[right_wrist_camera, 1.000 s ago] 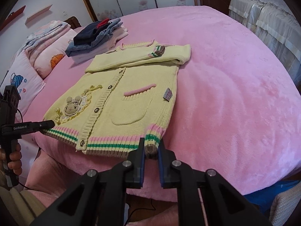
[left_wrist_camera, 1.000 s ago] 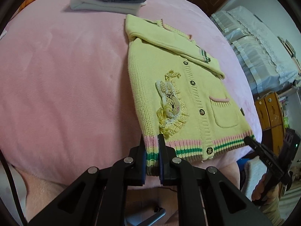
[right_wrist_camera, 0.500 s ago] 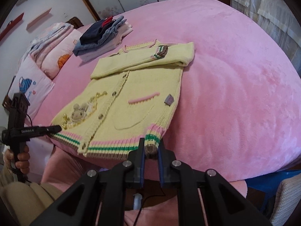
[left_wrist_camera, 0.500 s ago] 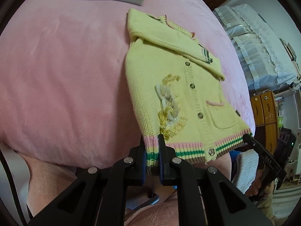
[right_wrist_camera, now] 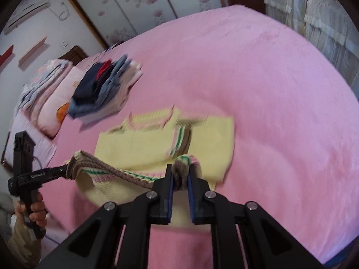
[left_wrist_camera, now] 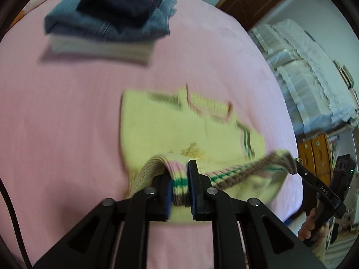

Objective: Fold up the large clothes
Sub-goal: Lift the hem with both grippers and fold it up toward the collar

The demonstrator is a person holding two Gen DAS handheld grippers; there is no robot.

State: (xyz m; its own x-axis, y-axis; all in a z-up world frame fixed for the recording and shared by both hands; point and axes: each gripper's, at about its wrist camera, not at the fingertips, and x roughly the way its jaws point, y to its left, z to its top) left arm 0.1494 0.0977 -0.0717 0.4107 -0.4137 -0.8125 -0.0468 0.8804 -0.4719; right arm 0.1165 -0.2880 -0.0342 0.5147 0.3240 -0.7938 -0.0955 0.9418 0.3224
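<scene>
A yellow knit cardigan [left_wrist_camera: 161, 132] with a pink, green and brown striped hem lies on the pink bed [left_wrist_camera: 56, 116]; it also shows in the right wrist view [right_wrist_camera: 143, 143]. My left gripper [left_wrist_camera: 180, 183] is shut on one hem corner. My right gripper [right_wrist_camera: 180, 177] is shut on the other hem corner. Both hold the hem lifted above the cardigan's upper part, the hem stretched between them. The lower body of the cardigan hangs folded under the hem. The frames are motion-blurred.
A stack of folded clothes [left_wrist_camera: 110, 15] sits further up the bed, also in the right wrist view [right_wrist_camera: 105, 89]. Pillows [right_wrist_camera: 49, 94] lie at the head. A second bed with white covers [left_wrist_camera: 314, 76] stands to the right.
Both grippers have lifted the hem off the near bed edge and carried it forward over the cardigan toward the collar. The front with buttons and rabbit patch is now mostly covered.
</scene>
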